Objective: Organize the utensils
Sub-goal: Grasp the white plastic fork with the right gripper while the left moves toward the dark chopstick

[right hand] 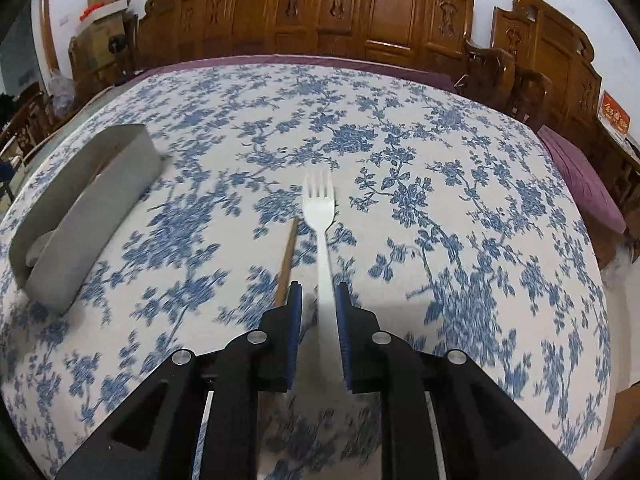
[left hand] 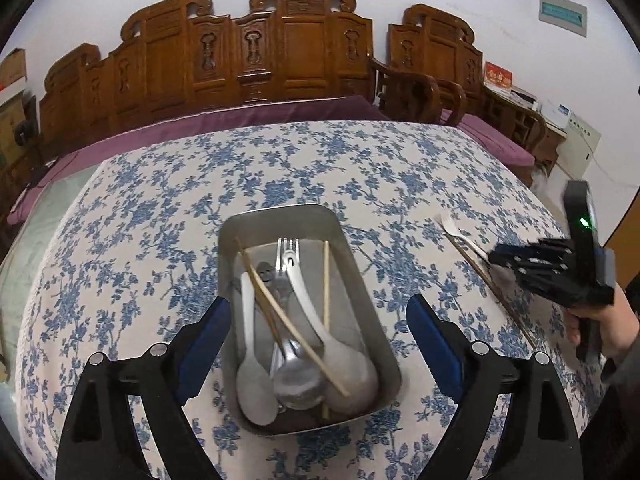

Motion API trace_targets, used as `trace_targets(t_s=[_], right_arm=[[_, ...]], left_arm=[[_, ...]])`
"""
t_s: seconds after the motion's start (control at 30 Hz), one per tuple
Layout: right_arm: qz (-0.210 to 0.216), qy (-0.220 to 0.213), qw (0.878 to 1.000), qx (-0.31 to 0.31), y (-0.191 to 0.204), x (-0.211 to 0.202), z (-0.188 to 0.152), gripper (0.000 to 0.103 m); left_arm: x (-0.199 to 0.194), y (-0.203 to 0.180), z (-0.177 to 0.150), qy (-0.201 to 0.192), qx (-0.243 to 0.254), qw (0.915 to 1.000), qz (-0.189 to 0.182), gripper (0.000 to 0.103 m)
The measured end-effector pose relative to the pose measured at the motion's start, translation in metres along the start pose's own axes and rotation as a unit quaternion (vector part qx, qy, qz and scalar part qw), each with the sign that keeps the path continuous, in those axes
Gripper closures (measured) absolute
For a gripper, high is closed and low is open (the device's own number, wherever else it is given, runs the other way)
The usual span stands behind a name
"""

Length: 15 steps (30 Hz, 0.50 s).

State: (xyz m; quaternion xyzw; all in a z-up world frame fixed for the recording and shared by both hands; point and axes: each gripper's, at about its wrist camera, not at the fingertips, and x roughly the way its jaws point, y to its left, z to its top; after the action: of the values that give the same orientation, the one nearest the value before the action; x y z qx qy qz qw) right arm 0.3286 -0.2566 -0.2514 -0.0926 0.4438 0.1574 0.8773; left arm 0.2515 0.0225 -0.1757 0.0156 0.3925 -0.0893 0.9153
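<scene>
Your left gripper point(left hand: 318, 332) hangs over the metal tray point(left hand: 232, 232) with its blue pads wide apart, one on each side of the tray, touching nothing. The tray is a gray box with round corners and smooth, dull walls. Inside it lie a shiny metal fork point(left hand: 289, 256), a metal spoon point(left hand: 298, 380), two white plastic spoons point(left hand: 254, 384) and some thin wooden chopsticks point(left hand: 326, 280), all piled together and crossing each other.

The table wears a soft cloth point(right hand: 400, 140) with blue flowers on white. Behind it stands a dark brown carved wooden bench point(right hand: 380, 20) with a purple cushion.

Your right gripper point(right hand: 318, 294) sits low over the cloth, well apart from the tray. Its pads are close together but with a small gap, and the handle of a white plastic fork point(right hand: 319, 204) runs right through that gap. The pads do not squeeze it (you can see space on both sides). The fork is flat and smooth with four short prongs pointing away from you. One brown wooden chopstick point(right hand: 289, 252) lies just beside it on the left, and its near end slips under the left pad
</scene>
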Motion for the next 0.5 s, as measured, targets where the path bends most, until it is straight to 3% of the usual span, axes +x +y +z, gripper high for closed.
trace_targets(t_s=[0.3, 0.5], right_arm=[[0.008, 0.024, 1.000, -0.015, -0.006, 0.031, 0.020, 0.084], [0.020, 0.038, 0.999, -0.027, -0.010, 0.031, 0.018, 0.085]], left_arm=[[0.006, -0.020, -0.006, 0.008, 0.005, 1.0000, 0.003, 0.017], [0.011, -0.045, -0.008, 0.014, 0.022, 0.9997, 0.005, 0.017]])
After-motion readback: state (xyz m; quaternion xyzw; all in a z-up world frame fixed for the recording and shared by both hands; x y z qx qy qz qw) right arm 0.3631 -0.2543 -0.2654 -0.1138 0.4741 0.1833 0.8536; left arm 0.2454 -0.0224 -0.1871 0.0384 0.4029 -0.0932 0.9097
